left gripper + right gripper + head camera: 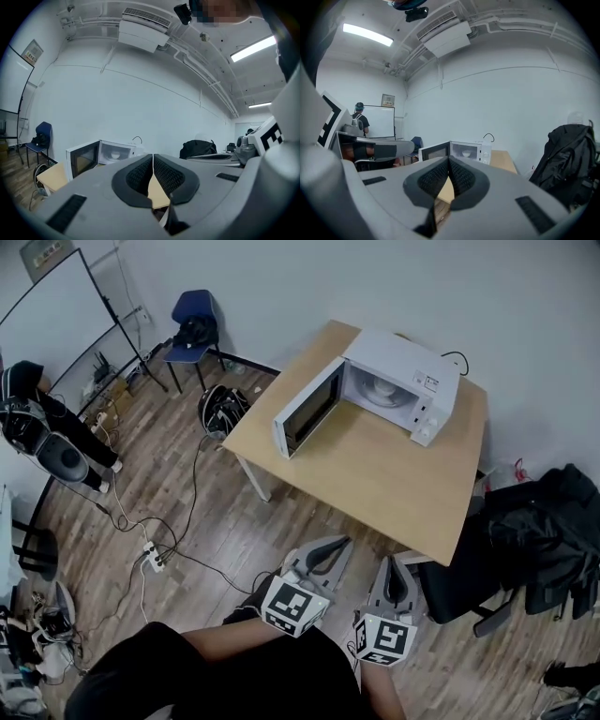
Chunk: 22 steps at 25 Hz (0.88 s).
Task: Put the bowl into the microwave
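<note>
A white microwave stands on the far part of a wooden table, its door swung wide open to the left. A white bowl sits inside the cavity. Both grippers are held low, in front of the table's near edge and well short of the microwave. My left gripper is shut with nothing between its pads. My right gripper beside it is also shut and empty. The left gripper view shows the microwave ahead to the left, and the right gripper view shows the microwave straight ahead with the bowl inside.
A black office chair draped with a dark jacket stands right of the table. A blue chair, a black backpack and a power strip with cables are on the wood floor at left. A person stands near a whiteboard.
</note>
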Motion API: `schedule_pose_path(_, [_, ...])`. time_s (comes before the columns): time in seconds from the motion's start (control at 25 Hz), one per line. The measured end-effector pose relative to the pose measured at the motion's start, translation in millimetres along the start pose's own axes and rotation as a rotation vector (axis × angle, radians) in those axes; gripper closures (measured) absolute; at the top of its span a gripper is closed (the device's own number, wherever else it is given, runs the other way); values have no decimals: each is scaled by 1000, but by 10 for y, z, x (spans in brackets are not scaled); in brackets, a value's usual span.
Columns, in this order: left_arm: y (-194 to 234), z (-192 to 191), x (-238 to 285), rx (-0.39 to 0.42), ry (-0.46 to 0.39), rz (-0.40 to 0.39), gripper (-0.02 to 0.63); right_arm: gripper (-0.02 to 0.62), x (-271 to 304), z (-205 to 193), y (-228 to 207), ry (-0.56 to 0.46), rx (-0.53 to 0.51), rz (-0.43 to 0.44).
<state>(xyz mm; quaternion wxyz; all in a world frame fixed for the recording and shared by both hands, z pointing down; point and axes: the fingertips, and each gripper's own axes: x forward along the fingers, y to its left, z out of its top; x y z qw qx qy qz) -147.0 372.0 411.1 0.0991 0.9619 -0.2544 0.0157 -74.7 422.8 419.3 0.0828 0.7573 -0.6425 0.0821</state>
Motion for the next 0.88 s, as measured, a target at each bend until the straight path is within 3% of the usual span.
schedule_pose_path(0.28, [-350, -96, -389, 43, -5, 23, 589, 535, -495, -153, 163, -25, 3, 27])
schedule_pose_path(0.48, [-535, -128, -517, 57, -22, -6, 588, 535, -705, -99, 155, -38, -34, -9])
schedule_pose_path(0.68, [-783, -50, -499, 142, -45, -75, 588, 535, -819, -135, 124, -28, -33, -38])
schedule_pose_path(0.88, [-756, -88, -608, 134, -34, -74, 588, 535, -889, -165, 227, -26, -41, -42])
